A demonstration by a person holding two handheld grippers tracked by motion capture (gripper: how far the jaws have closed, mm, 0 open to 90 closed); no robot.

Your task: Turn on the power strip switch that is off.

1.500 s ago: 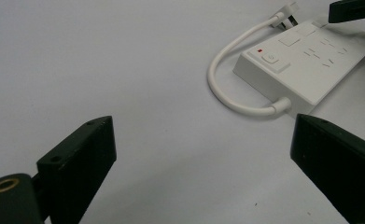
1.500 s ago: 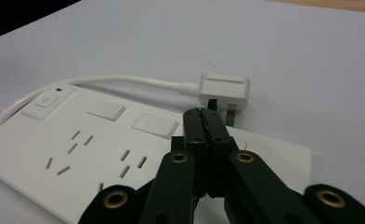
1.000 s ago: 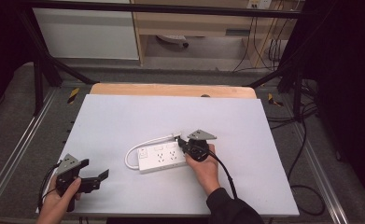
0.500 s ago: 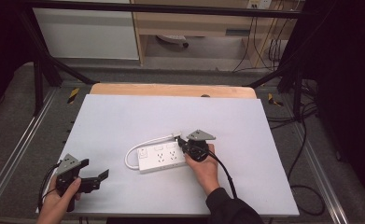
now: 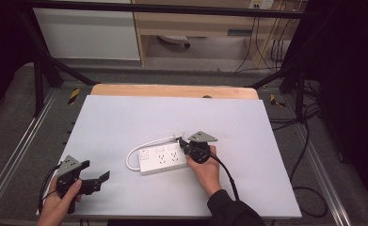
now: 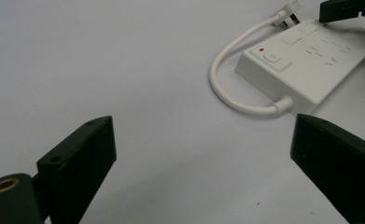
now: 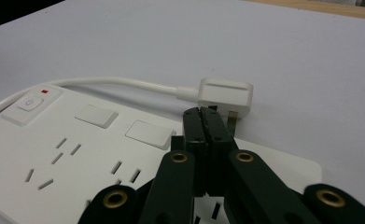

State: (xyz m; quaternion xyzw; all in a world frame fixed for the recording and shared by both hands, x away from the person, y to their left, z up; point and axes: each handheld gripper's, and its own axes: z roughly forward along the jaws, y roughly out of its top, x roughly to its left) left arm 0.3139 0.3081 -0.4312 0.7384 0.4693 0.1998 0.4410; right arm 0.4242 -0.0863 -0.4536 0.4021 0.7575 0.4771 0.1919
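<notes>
A white power strip [image 5: 163, 159] lies flat near the middle of the table, its short white cable [image 5: 146, 146] looping round to its own plug [image 5: 177, 137]. My right gripper [image 5: 181, 141] hovers over the strip's right end. In the right gripper view its jaws [image 7: 203, 114] are pressed together with nothing between them, tips just short of the plug [image 7: 227, 95] and its metal prong. My left gripper [image 5: 96, 170] rests at the table's front left, open and empty. In the left gripper view it [image 6: 203, 123] faces the strip [image 6: 311, 70] from a distance.
The white tabletop [image 5: 125, 113] has a wooden strip [image 5: 172, 90] along its far edge. Metal frame rails [image 5: 17, 146] run down both sides. Black cables [image 5: 308, 193] lie on the floor at the right.
</notes>
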